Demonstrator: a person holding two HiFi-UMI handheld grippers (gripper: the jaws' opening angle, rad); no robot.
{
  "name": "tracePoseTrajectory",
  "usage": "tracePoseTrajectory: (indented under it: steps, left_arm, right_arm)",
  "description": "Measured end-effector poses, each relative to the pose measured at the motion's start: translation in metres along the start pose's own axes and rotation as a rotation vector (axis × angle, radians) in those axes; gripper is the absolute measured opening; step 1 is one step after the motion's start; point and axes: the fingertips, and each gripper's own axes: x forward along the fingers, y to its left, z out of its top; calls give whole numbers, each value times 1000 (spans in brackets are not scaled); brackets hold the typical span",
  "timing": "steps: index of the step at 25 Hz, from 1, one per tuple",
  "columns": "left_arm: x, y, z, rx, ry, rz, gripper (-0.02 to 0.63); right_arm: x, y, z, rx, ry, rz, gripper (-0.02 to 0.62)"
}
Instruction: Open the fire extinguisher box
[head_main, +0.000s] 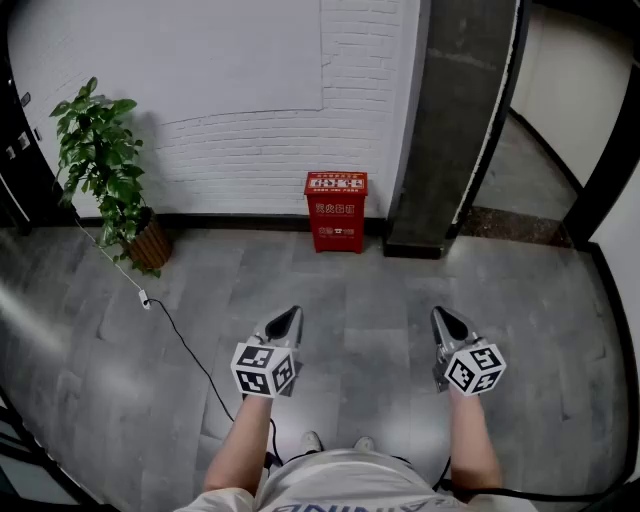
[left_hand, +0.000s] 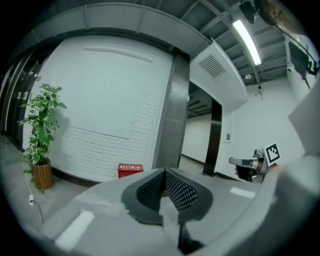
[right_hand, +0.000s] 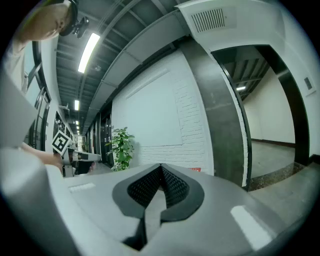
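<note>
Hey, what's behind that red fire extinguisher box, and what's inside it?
Behind the red box stands the white brick wall with a dark baseboard; a grey pillar stands to its right. The box looks shut, so its contents are hidden.

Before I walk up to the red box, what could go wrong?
A dark cable trails across the floor toward the person's shoes; it could snag a step. The left gripper and right gripper are both shut and empty, so they would bump the red box rather than grip it. The box stands close to the pillar, leaving the right gripper little room.
</note>
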Motion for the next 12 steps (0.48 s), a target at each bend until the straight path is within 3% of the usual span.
tracePoseTrajectory:
  steps: [12]
  left_arm:
    - [43, -32, -6, 34, 27, 29, 5]
  right_arm:
    - [13, -61, -15, 59, -5, 39, 3]
